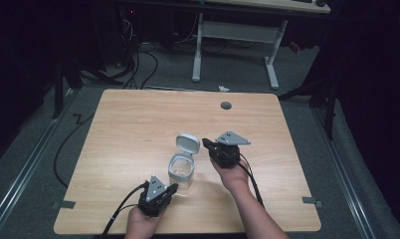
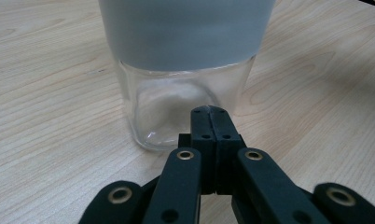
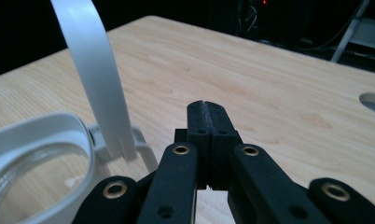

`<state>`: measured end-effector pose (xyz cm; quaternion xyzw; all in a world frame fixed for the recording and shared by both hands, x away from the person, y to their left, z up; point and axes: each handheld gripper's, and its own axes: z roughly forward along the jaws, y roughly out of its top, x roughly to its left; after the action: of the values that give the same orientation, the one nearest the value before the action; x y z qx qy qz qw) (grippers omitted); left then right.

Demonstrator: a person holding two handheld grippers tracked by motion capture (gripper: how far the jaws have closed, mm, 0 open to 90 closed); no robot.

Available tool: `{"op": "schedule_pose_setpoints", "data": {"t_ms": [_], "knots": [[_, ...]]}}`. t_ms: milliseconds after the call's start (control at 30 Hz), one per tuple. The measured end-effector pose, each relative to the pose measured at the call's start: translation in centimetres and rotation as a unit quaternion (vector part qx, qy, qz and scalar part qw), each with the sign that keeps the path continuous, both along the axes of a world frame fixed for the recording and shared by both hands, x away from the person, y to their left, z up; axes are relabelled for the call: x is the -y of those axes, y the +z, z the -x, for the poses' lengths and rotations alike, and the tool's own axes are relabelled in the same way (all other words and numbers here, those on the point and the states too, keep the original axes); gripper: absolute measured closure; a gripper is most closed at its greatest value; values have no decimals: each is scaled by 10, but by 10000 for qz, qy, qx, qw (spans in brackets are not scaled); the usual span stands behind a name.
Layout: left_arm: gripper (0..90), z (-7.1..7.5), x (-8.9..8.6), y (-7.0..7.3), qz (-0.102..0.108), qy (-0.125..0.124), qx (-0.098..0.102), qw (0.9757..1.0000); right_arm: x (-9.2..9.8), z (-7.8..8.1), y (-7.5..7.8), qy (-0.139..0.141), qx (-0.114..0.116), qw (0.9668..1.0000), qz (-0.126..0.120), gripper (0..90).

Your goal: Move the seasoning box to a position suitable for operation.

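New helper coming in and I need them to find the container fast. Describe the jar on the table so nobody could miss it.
On the wooden table, look toward the near edge, between the person's two hands. The jar stands there upright: clear glass with a grey collar round its mouth. Its hinged grey lid is flipped open and stands up behind it.

Left gripper view: glass jar [image 2: 185,79] cut off by the top edge; rim and lid out of frame. Right gripper view: jar's raised lid [image 3: 94,79] cut by the top edge, jar mouth by the left and bottom edges. High view: jar contents too small to tell.
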<state>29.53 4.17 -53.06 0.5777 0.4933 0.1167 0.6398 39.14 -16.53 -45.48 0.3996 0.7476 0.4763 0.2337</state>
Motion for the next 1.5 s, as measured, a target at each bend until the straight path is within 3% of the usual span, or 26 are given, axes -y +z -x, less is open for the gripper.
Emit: {"op": "schedule_pose_setpoints", "data": {"t_ms": [400, 1100, 1267, 1500], "knots": [[900, -1, 1, 1, -7, -4, -2, 10000, -14, 0, 8, 166, 97, 9998, -12, 900], [900, -2, 0, 2, 17, 3, 19, 10000, -16, 31, 12, 384, 267, 9989, 52, 900], [899, 2, -6, 4, -63, -2, 105, 9999, -13, 31, 11, 332, 251, 9991, 47, 900], [899, -2, -29, 8, -40, 311, 154, 9994, 2, 35, 2, 217, 184, 9996, 73, 900]]}}
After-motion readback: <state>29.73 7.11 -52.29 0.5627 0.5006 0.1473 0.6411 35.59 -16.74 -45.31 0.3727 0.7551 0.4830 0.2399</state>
